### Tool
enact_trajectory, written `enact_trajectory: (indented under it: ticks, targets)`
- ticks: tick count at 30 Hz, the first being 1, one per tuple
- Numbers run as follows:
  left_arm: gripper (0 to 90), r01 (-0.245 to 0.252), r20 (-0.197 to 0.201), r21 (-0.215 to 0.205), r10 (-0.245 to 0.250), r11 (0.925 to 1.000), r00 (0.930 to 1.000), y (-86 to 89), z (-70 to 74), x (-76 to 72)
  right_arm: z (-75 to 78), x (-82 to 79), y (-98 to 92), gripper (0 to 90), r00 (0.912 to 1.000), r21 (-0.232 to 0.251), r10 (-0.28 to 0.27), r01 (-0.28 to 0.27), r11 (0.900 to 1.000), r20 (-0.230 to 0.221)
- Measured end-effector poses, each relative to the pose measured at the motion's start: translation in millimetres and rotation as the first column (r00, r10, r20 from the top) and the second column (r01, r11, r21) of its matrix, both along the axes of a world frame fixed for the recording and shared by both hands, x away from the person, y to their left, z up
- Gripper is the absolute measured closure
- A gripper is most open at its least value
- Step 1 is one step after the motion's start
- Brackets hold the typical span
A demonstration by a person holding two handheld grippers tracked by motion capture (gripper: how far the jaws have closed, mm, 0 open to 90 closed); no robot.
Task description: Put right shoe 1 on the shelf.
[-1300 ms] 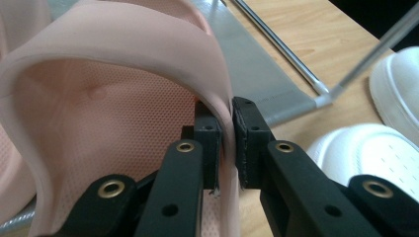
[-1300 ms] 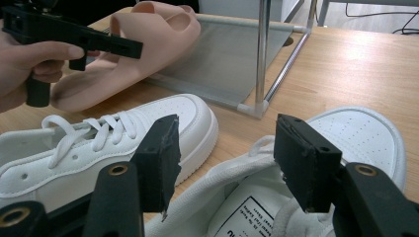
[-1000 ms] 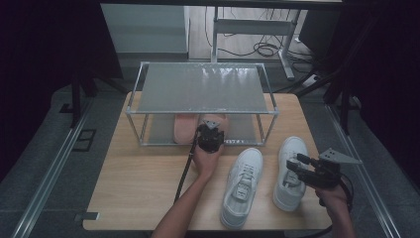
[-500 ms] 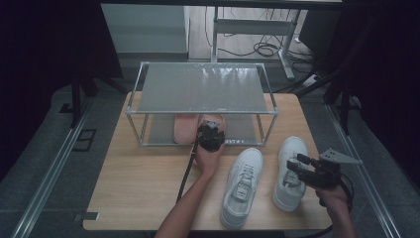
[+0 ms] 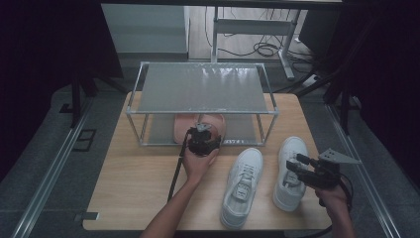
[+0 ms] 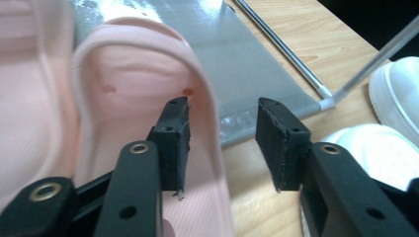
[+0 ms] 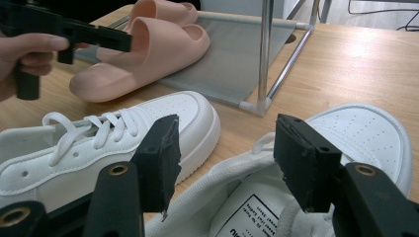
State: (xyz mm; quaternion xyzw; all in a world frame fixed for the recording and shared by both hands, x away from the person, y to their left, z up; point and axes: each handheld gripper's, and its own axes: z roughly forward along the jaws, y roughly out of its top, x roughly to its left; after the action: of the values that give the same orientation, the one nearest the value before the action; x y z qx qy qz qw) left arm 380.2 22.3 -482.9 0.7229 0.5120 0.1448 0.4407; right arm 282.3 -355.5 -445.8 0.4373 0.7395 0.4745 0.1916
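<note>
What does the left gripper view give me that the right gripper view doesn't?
Left gripper view alone: the left gripper has just been opening, jaws apart, one inside the pink slipper, its side wall between them, unpinched.

Right gripper view alone: the right gripper, open, hovers over a white sneaker showing its inner label, plus the second slipper and the rack's upright post.

Both: the grey lower shelf, the wooden table, both sneakers.

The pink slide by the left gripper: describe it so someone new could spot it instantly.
Find the metal-framed rack at the back of the wooden table. On its lower grey shelf lie two pink slides; this pink slide is the one nearer the white sneakers, with the open left gripper straddling its side wall.
</note>
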Motion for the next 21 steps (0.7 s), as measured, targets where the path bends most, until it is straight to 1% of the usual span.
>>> enact_trajectory:
  ticks: [1, 3, 4, 5, 7, 11, 14, 18, 21]
  targets:
    - [62.3, 0.007, 0.002, -0.001, -0.007, 1.0000, 1.0000, 2.5, 0.2, -2.3, -0.2, 0.1, 0.1, 43.7, 1.0000, 0.000, 0.000, 0.000, 1.000, 0.000]
    - [65.7, 0.032, 0.007, -0.019, -0.031, 0.9993, 0.9995, 9.2, 0.5, -8.3, -0.3, 0.3, 0.4, 43.7, 1.0000, -0.001, 0.000, 0.000, 1.000, -0.001]
    - [69.4, 0.040, 0.006, -0.024, -0.040, 0.9989, 0.9992, 12.0, 0.7, -11.3, -0.4, 0.3, 0.7, 43.7, 1.0000, -0.001, 0.001, -0.001, 1.000, -0.001]
    - [69.4, 0.048, 0.009, -0.022, -0.048, 0.9986, 0.9988, 14.2, 1.0, -14.2, -0.4, 0.3, 0.7, 43.7, 1.0000, -0.001, 0.001, -0.001, 1.000, -0.001]
    - [73.1, 0.068, 0.014, -0.016, -0.068, 0.9975, 0.9976, 18.0, 1.9, -19.6, -1.1, 0.9, 0.7, 43.7, 1.0000, 0.000, 0.000, 0.000, 1.000, -0.002]
    - [77.7, 0.109, 0.019, -0.008, -0.109, 0.9940, 0.9938, 25.8, 3.7, -27.6, -2.4, 1.8, 0.5, 43.7, 1.0000, -0.004, -0.001, 0.001, 1.000, -0.004]
    - [80.3, 0.125, 0.027, 0.027, -0.126, 0.9918, 0.9917, 30.7, 3.7, -32.6, -2.0, 1.4, 0.6, 43.7, 1.0000, -0.003, -0.001, 0.001, 1.000, -0.004]
    - [86.0, 0.139, 0.027, 0.040, -0.140, 0.9895, 0.9898, 38.1, 1.8, -38.2, -2.0, 1.1, 0.9, 43.7, 1.0000, -0.006, -0.002, 0.002, 1.000, -0.004]
    - [88.0, 0.150, 0.030, 0.052, -0.152, 0.9872, 0.9879, 43.9, 0.3, -41.8, -2.2, 1.5, 0.9, 43.7, 1.0000, -0.008, -0.002, 0.002, 1.000, -0.005]
